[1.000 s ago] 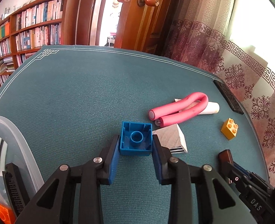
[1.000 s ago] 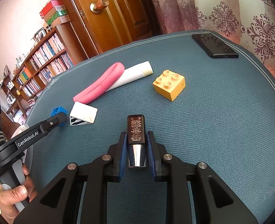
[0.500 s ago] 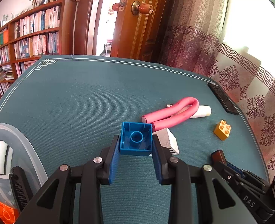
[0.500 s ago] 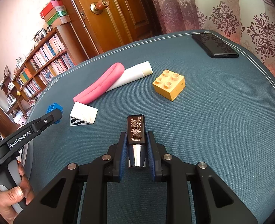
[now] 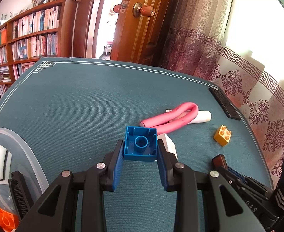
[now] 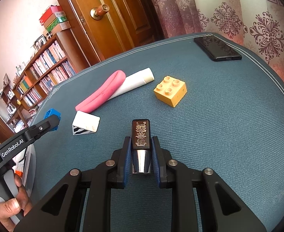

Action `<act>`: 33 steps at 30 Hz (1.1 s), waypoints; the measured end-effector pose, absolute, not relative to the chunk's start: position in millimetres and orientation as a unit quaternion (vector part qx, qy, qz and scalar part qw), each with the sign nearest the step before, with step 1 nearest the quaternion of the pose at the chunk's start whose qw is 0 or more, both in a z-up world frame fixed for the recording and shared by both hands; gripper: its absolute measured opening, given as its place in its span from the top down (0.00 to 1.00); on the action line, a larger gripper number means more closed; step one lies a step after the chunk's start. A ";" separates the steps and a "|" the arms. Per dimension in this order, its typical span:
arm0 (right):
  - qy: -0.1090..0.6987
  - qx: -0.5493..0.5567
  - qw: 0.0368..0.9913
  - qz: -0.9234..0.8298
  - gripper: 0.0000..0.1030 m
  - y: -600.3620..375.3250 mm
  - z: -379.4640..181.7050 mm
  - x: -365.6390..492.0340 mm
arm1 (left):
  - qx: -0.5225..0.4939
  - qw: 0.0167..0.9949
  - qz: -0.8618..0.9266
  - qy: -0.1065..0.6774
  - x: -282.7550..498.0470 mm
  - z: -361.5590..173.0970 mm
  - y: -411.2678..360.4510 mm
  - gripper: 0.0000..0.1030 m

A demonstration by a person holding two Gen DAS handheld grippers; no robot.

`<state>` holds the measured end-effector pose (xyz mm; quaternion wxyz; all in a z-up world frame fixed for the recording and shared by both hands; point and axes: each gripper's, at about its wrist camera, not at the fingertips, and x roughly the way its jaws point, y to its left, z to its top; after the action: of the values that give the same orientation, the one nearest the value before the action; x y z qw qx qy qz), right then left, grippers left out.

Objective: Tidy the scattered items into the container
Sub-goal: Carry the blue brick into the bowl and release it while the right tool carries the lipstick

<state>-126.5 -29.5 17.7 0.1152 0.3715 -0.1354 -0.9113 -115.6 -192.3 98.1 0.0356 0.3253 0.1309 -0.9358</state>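
A blue toy brick [image 5: 140, 144] is clamped in the left hand-held gripper [image 5: 140, 154] above the worktop [image 5: 84, 106]; a black lipstick tube [image 6: 141, 135] is clamped in the right hand-held gripper [image 6: 141, 154]. The clear container [image 5: 22, 154] lies left; the slick tube could be dropped.

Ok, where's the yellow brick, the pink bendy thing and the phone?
yellow brick [image 6: 169, 91]: right wrist view, studded top face.
pink bendy thing [image 6: 103, 93]: right wrist view, middle of its length.
phone [image 6: 217, 48]: right wrist view, dark screen.

It was a lived-in home room, likely a study: wooden bookshelves [image 5: 31, 36] crammed with books, a panelled wooden door [image 6: 111, 19] with a round knob, patterned curtains [image 6: 238, 9], and a teal cloth-covered surface [image 5: 84, 106].
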 end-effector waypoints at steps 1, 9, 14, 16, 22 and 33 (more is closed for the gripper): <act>-0.136 0.368 0.115 -0.912 0.78 -29.0 19.1 -126.0 | 0.320 0.035 -0.938 0.130 -112.6 102.5 -190.8 0.65; -0.125 0.341 0.119 -0.924 0.78 -38.1 35.5 -112.3 | 0.271 0.021 -0.954 0.124 -79.5 144.9 -183.1 0.65; -0.127 0.324 0.129 -0.928 0.78 -44.0 47.5 -100.6 | 0.263 0.027 -0.956 0.126 -48.5 151.0 -188.2 0.65; -0.124 0.316 0.132 -0.931 0.78 -46.6 53.2 -95.4 | 0.264 0.031 -0.955 0.131 -37.4 151.5 -196.7 0.65; -0.124 0.303 0.155 -0.932 0.79 -58.5 66.3 -83.7 | 0.260 0.061 -0.954 0.135 -1.5 152.7 -230.5 0.65; -0.079 0.319 0.216 -0.919 0.79 -117.8 71.4 -68.1 | 0.268 0.117 -0.945 0.144 36.6 145.9 -300.4 0.65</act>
<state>-68.1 -117.8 71.4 0.2159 0.3190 -0.0791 -0.9194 36.6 -300.4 145.9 0.1166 0.2684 0.1435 -0.9454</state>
